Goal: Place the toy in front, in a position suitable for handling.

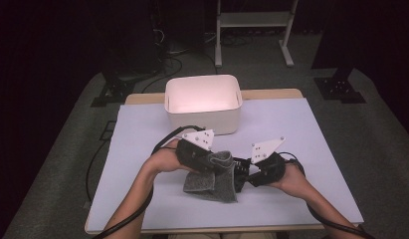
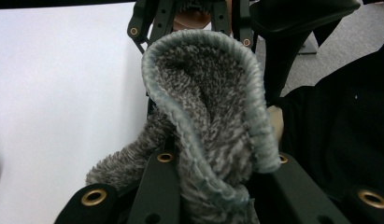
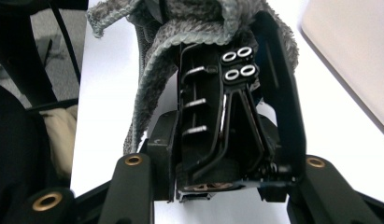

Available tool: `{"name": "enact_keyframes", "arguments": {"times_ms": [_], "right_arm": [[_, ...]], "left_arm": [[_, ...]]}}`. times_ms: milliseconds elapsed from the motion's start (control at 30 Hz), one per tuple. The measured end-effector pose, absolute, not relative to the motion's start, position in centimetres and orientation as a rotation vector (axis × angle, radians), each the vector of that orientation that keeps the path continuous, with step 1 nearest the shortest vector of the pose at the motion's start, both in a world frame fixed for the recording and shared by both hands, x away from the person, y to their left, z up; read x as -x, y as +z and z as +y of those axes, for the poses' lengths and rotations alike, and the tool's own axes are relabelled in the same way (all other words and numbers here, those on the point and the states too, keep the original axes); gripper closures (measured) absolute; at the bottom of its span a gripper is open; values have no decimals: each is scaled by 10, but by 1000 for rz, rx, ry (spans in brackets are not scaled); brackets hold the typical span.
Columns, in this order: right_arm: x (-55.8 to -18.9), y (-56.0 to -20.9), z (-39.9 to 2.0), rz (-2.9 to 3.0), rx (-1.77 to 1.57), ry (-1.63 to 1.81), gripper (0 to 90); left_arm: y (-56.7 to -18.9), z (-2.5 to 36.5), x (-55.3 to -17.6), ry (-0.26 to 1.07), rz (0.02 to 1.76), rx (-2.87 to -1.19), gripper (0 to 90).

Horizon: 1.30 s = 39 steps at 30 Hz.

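Two grippers meet over a grey fluffy cloth [image 1: 214,175] on the white table [image 1: 142,149], in front of the white plastic bin [image 1: 203,102]. Left gripper [image 1: 227,167]: jaws clamped on the cloth's folded edge. Right gripper [image 1: 240,172]: jaws part-open astride the other gripper's jaw; any hold unclear. Keep the fold pinched and lay it flat.

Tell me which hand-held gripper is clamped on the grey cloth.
The left hand-held gripper, the one nearer the white bin: its jaws pinch the grey cloth. The right hand-held gripper only meets the cloth's edge, with no clear grip.
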State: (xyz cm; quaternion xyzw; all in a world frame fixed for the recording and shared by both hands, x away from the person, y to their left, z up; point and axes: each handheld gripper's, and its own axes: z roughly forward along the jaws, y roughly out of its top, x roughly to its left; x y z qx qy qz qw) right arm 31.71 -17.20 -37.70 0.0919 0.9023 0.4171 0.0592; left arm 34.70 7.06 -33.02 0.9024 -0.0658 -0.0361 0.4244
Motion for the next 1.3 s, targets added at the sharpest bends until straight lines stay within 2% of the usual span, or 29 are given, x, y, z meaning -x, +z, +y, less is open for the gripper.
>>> {"name": "enact_keyframes", "arguments": {"times_ms": [200, 767, 1300], "right_arm": [[-316, -376, -174, 2751, -282, 1192, 516], [-306, -386, -204, 2752, -323, 1225, 560], [-296, -406, -243, 2779, -423, 1226, 566]], "left_arm": [[-338, 62, -346, -106, -178, -2284, 765], [-371, 39, -346, -176, -184, -2335, 764], [-374, 8, -344, -188, -241, -2357, 759]]}}
